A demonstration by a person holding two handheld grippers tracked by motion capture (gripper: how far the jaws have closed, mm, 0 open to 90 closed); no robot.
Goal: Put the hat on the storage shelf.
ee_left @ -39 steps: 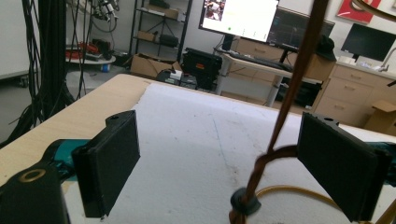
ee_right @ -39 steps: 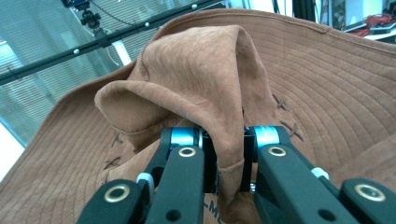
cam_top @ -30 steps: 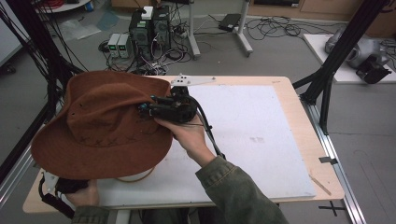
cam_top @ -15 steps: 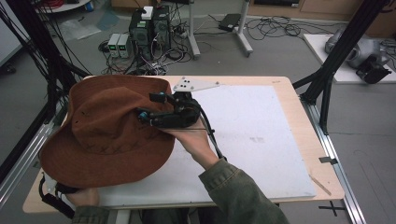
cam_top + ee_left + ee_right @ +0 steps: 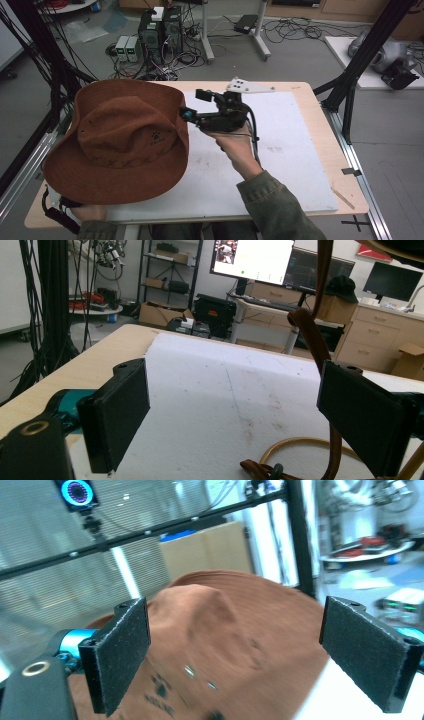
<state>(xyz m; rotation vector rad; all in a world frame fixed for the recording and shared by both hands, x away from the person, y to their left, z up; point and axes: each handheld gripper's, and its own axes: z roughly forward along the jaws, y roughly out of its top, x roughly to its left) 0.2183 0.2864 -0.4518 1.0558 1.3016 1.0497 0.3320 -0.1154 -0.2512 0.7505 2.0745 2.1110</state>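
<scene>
Brown wide-brimmed hat [image 5: 120, 142] lying crown-up on the left part of the counter [image 5: 310, 107], over a white foam sheet [image 5: 280, 165] that covers most of the counter top. The right gripper [image 5: 192, 105], held in the person's right hand [image 5: 237, 150], points toward the hat from its right side; its fingers [image 5: 120, 652] are released and stand wide apart, having just been opening, with nothing pressed between them. In the high view the hat's brim edge lies just beside the fingertips, apart from them. In the right gripper view the hat's crown [image 5: 210, 630] rises ahead of and between the two fingers, its dented top roughly level with their upper ends, the brim spreading below and beyond both.

The left hand [image 5: 87, 212] shows at the near edge of the counter, under the hat's near brim. In the left gripper view the left gripper [image 5: 235, 425] also has released fingers [image 5: 117, 415], set wide apart over the white foam sheet; a brown chin cord [image 5: 312, 347] of the hat hangs down just inside the right-hand finger, and its tan loop [image 5: 300, 445] lies on the sheet low between the fingers, touched by neither.
</scene>
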